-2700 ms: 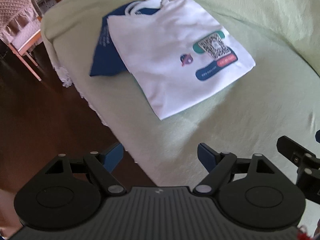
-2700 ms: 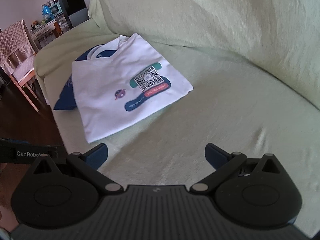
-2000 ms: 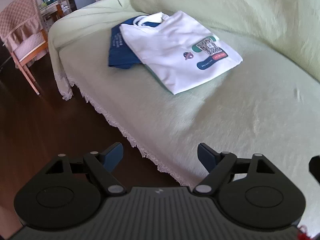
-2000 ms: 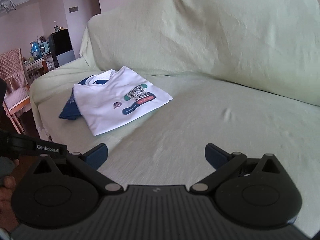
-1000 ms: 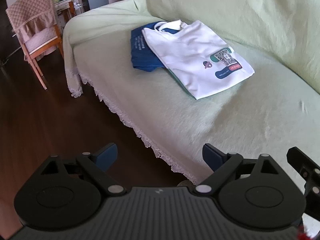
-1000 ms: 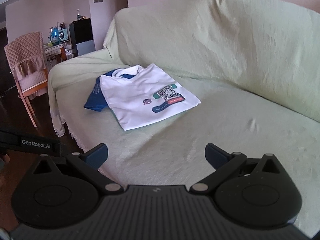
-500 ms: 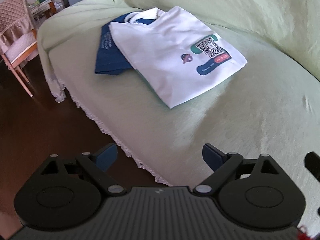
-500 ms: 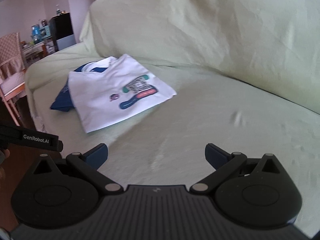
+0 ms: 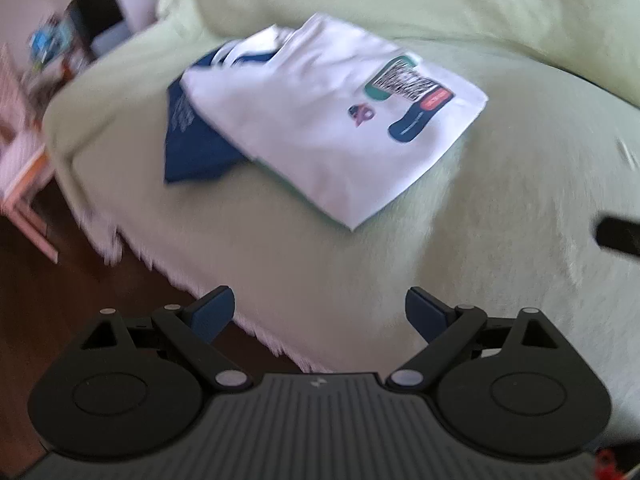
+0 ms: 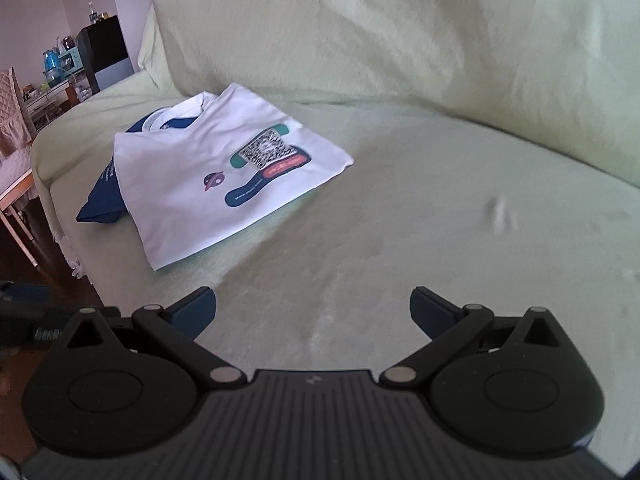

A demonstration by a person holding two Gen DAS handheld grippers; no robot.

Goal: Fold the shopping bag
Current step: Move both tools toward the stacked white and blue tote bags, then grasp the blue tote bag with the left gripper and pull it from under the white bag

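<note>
A white shopping bag (image 9: 320,120) (image 10: 192,184) with a printed code and coloured logos lies flat on the green sofa seat (image 10: 400,220). It rests on top of a dark blue bag (image 9: 188,148) (image 10: 102,196) that sticks out at its left. My left gripper (image 9: 318,308) is open and empty, hovering over the sofa's front edge, short of the bags. My right gripper (image 10: 312,306) is also open and empty, above bare seat to the right of the bags. The left wrist view is motion-blurred.
The sofa cover has a lace fringe (image 9: 180,276) along its front edge, with dark wooden floor (image 9: 60,300) below. A chair (image 10: 12,128) and a cluttered shelf (image 10: 60,72) stand far left. The sofa backrest (image 10: 400,40) rises behind the bags.
Both grippers have moved in closer to the sofa and the bags after pulling back a second ago. The bags have not moved. Both grippers stay open.
</note>
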